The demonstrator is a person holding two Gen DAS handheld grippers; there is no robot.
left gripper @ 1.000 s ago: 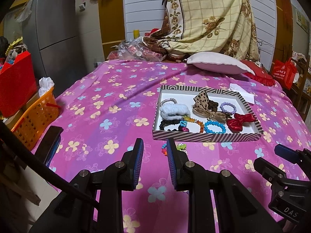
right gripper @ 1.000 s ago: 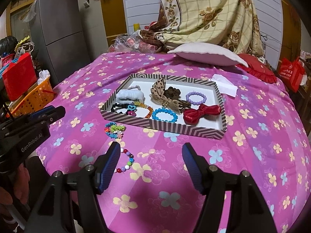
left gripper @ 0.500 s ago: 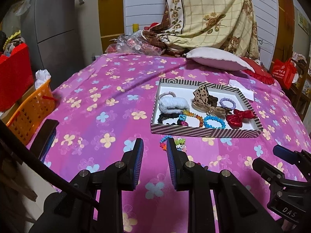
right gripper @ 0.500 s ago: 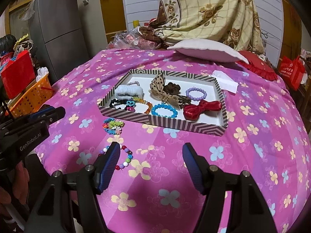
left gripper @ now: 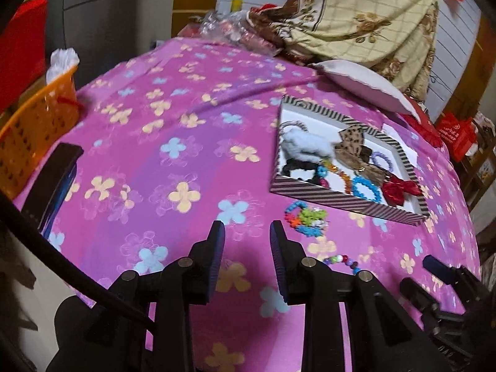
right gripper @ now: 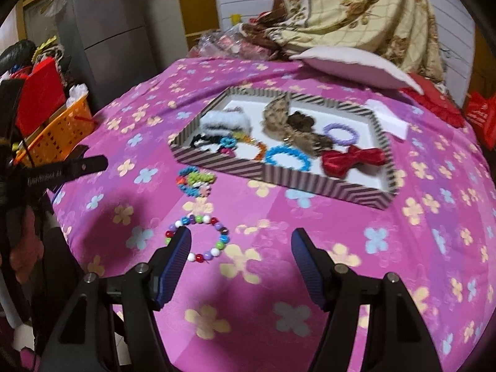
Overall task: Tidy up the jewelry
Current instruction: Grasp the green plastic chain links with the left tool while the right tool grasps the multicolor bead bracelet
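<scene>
Floral pink bedspread spreads bare ahead of the left gripper, whose fingers stand slightly apart, holding nothing; the striped tray lies front-right, its long axis running diagonally, an orange basket beyond the bed's left edge. From the right wrist, the right gripper gapes wide and empty over the cloth; the beaded bracelet lies flat against its left finger, a colourful bracelet just outside the tray's near wall.

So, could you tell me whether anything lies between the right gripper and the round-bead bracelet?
Nothing visible does: the right gripper is open, and the round-bead bracelet lies on bare bedspread beside its left finger.
</scene>
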